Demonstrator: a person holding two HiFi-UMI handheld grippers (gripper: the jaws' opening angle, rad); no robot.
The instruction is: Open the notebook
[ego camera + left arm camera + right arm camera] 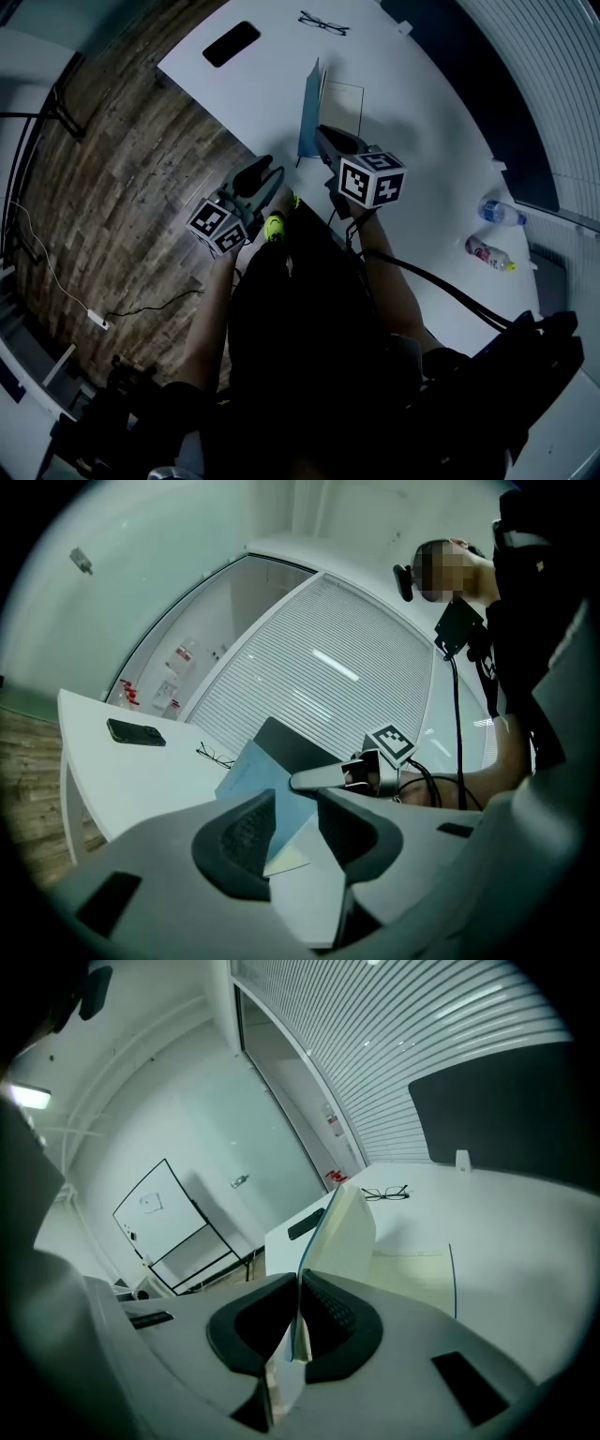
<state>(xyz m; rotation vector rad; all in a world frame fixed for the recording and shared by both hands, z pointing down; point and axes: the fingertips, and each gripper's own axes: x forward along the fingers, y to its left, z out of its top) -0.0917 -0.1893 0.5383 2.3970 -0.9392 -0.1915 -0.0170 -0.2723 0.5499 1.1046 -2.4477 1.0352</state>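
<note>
Head view, big stuff first: a smooth white desk [412,103] with a rounded edge sits over a floor [122,169] of wood-grain planks. The notebook [339,105] lies near the desk's front edge with a pale page flat on the surface. Its thin, stiff blue cover [307,112] is lifted up on edge, pretty much vertical.

The right tool [321,138] is clenched on that cover's near edge. In the right gripper view the dark ribbed pads of the tool [298,1312] pinch the thin sheet between them, and a cream page stands just behind it.

The left tool [267,171] hangs off the desk edge, just left of the notebook and not touching it. In the left gripper view the tool [295,822] is released: the jaws are apart with nothing in the gap, and the blue cover shows beyond them.

Smaller bits:
- A flat black phone [231,43] is at the far left corner.
- Two plastic bottles lie on their sides well off to the right, one clear [495,212] and one with a pinkish label [489,253].
- Thin wire-frame glasses [323,22] sit at the far edge.
</note>
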